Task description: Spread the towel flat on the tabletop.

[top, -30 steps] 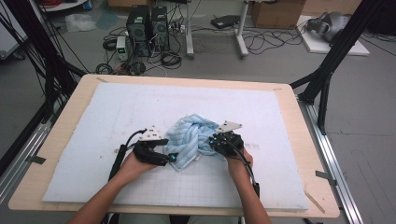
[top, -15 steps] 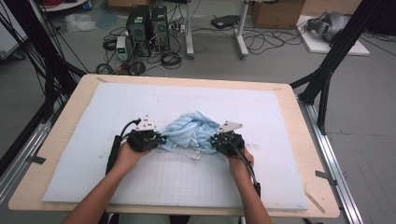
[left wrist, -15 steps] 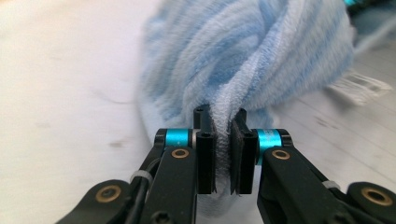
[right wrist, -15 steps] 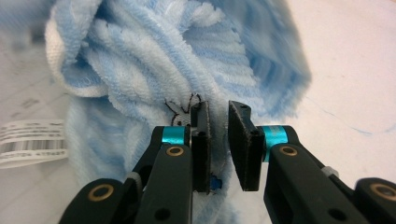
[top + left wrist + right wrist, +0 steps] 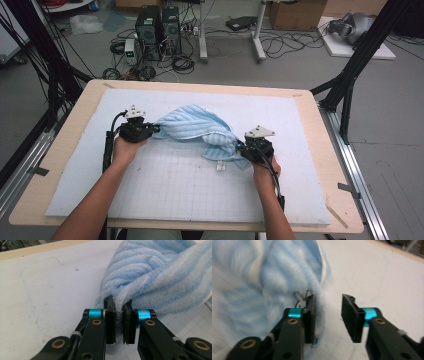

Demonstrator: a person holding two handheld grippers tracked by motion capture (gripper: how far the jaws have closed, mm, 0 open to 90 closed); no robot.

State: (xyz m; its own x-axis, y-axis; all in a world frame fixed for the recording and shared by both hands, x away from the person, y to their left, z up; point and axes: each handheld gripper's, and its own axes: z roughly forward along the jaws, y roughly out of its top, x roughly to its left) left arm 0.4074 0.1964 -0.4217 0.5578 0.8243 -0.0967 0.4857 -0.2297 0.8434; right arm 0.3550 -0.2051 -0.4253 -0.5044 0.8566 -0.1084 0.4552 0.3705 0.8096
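Now left gripper [image 5: 119,322] pinches edge of light-blue striped terry towel [image 5: 195,127]; right gripper [image 5: 329,315] jaws just opened, spread, towel fold beside one pad.

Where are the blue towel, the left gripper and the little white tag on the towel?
blue towel [image 5: 192,127], high view, on its striped upper fold.
left gripper [image 5: 119,323], left gripper view, midway between its fingertips, pinching the cloth.
white tag [image 5: 220,166], high view, on the label at the towel's near edge.
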